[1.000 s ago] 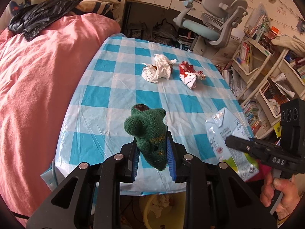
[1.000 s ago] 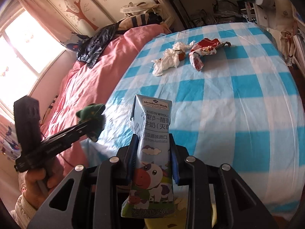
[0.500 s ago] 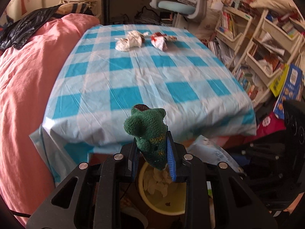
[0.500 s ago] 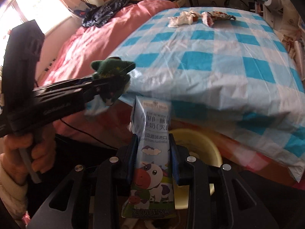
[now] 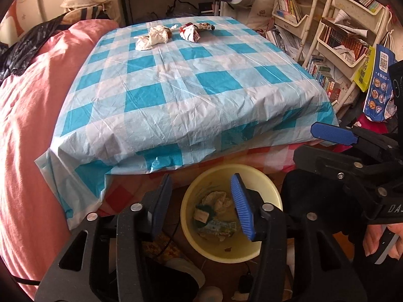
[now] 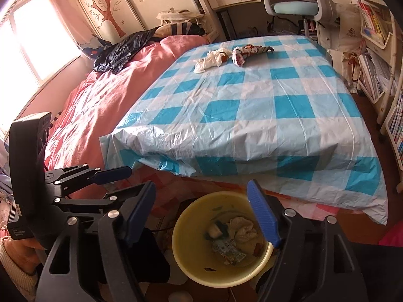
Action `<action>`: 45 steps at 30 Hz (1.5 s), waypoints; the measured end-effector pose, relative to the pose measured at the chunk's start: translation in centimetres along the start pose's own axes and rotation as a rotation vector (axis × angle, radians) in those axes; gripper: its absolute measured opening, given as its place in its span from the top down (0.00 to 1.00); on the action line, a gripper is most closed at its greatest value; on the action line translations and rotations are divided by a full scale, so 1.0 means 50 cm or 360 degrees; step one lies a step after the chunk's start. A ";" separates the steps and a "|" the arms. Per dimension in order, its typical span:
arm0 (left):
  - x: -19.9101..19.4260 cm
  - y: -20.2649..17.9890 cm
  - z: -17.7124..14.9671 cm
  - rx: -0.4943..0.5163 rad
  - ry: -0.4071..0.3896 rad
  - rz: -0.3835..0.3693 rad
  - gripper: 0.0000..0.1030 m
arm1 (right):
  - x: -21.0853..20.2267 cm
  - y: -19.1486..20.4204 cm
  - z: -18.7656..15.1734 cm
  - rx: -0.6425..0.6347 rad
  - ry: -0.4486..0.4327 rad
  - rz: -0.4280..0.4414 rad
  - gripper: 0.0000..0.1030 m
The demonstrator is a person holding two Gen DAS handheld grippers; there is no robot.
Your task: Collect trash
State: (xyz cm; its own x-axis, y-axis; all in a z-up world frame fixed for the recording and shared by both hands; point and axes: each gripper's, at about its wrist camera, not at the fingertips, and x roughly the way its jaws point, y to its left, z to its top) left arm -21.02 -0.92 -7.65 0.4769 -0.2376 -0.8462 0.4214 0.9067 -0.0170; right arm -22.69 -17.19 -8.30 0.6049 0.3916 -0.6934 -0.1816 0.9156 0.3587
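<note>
Left gripper [image 5: 200, 201] and right gripper [image 6: 201, 212] both hang above the yellow bin [image 5: 252, 251], which stands on the floor at the near edge of the table [image 5: 176, 88]. Jaws of both are opening and released, with nothing between the pads. Inside the bin lie the milk carton [image 6: 228, 250], a dark green item [image 5: 205, 212] and crumpled paper [image 6: 243, 227]. On the far part of the blue-checked tablecloth rest a crumpled white tissue [image 5: 152, 37] and, just to its right, a red and white wrapper [image 5: 192, 30], close together. A pink bedcover [image 5: 25, 125] lies left of the table; bookshelves [image 5: 340, 30] stand at right.
</note>
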 end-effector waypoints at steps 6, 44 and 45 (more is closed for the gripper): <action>-0.015 -0.008 0.003 0.0059 -0.0118 0.0149 0.38 | 0.000 0.008 0.000 -0.0056 -0.0041 -0.0050 0.24; -0.079 0.103 0.050 -0.0426 -0.0416 0.0490 0.07 | 0.098 0.085 -0.051 -0.0410 0.0148 -0.0395 0.10; -0.079 0.103 0.050 -0.0427 -0.0414 0.0491 0.07 | 0.099 0.085 -0.050 -0.0410 0.0150 -0.0396 0.10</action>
State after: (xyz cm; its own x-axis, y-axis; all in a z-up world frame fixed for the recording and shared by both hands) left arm -18.78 3.83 -3.05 0.7398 0.0083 -0.6728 0.0324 0.9983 0.0479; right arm -22.43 -11.13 -11.78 0.5831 0.1499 -0.7985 -0.2346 0.9720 0.0112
